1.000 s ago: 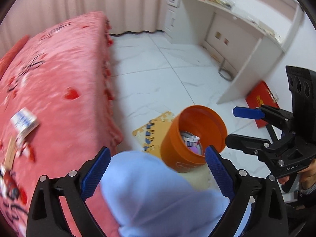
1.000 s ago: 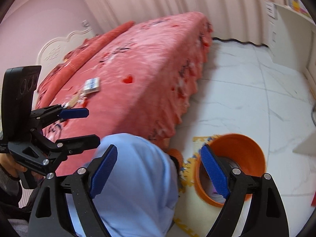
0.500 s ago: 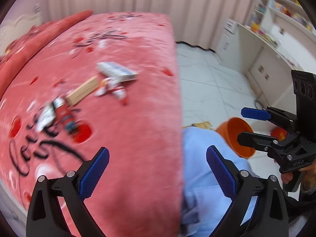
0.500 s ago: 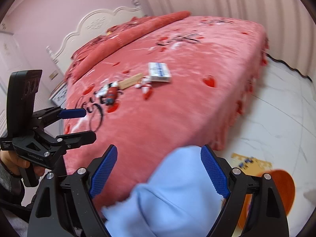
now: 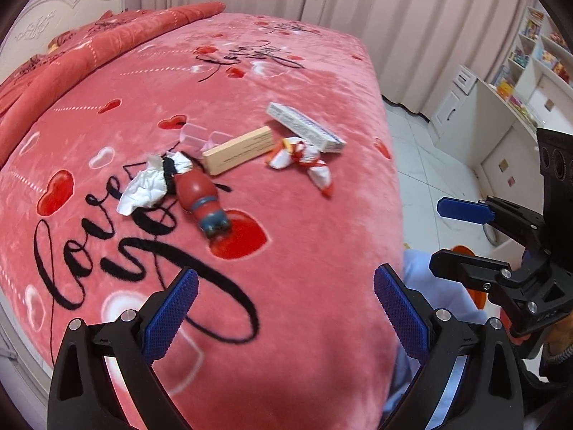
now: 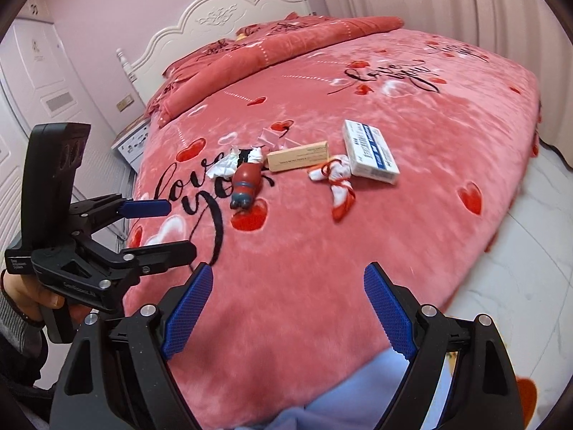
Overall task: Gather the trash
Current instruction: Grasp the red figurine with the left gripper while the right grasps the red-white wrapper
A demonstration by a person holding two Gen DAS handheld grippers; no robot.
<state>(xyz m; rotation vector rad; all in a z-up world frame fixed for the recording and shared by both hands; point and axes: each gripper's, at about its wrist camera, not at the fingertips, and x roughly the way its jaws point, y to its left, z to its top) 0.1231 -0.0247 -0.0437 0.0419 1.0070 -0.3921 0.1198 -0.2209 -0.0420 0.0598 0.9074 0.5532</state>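
Trash lies in a loose cluster on the pink bed (image 5: pixel 322 222): a crumpled white tissue (image 5: pixel 145 184), a small red bottle (image 5: pixel 200 197) on its side, a tan box (image 5: pixel 238 149), a red-and-white wrapper (image 5: pixel 304 161) and a white-and-blue box (image 5: pixel 304 127). The same tissue (image 6: pixel 224 166), bottle (image 6: pixel 246 182), tan box (image 6: pixel 299 156), wrapper (image 6: pixel 338 181) and white-and-blue box (image 6: pixel 370 150) show in the right wrist view. My left gripper (image 5: pixel 283 308) hangs open over the near bed edge, short of the cluster. My right gripper (image 6: pixel 286 304) is open too, nothing between its fingers.
An orange bin (image 5: pixel 465 252) on the white tiled floor peeks from behind the right gripper. Light blue cloth (image 6: pixel 358 394) on a person's lap fills the bottom. A white desk (image 5: pixel 476 122) stands right, a white headboard (image 6: pixel 229 18) and nightstand (image 6: pixel 134 141) left.
Both grippers swung away from the orange bin on the floor toward the bed; the trash cluster now lies ahead of them. Both stayed open.
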